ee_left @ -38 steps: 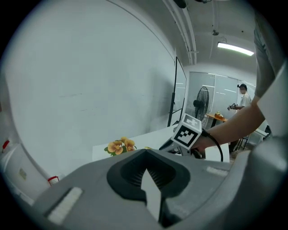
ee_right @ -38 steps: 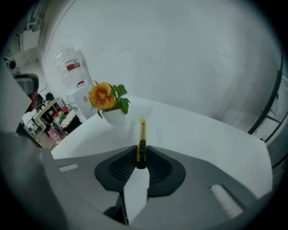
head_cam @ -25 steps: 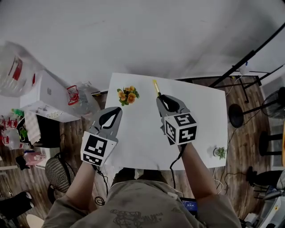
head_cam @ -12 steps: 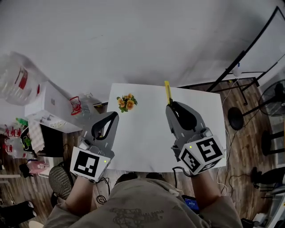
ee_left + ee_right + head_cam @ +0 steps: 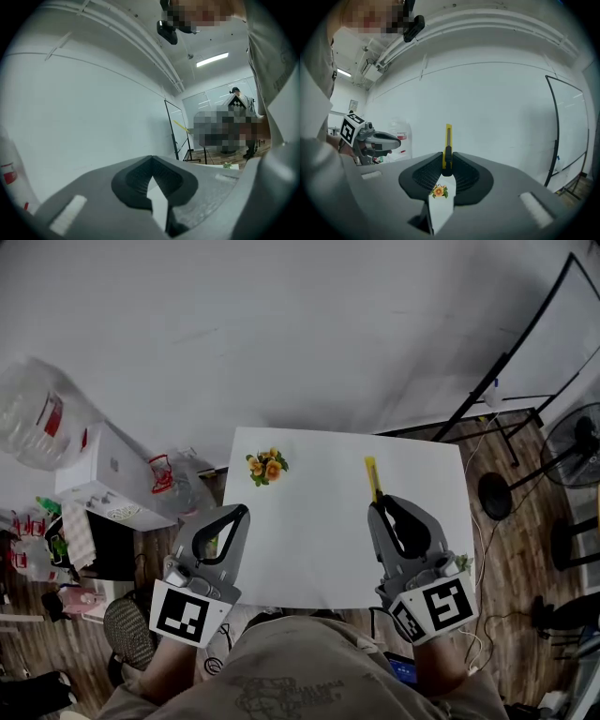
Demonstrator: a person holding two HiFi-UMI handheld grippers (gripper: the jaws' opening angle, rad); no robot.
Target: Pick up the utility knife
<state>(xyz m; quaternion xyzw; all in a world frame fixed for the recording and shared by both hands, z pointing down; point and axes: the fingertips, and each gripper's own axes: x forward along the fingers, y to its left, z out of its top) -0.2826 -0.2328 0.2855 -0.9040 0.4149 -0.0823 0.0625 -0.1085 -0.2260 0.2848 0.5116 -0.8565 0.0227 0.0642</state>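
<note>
Right gripper [image 5: 447,161] is clamped on the yellow utility knife [image 5: 448,138]. Its jaws are only narrowly apart and pinch the knife's near end right at their tips. The rest of the knife sticks out past the tips in line with the jaws (a dark strip runs along its face). In the right gripper view the knife stands against the pale wall, clear of the white table [image 5: 309,549]; in the head view it lies over the table's far right part.

The left gripper [image 5: 242,511] is held over the table's near left edge, well apart from the right one. Its jaws are closed tip to tip with nothing between them, and only a pale wedge shows behind the pads.

A small bunch of orange flowers [image 5: 267,466] sits near the table's far left corner. To the left of the table are a large clear water jug [image 5: 37,418] and a white box [image 5: 112,474].
</note>
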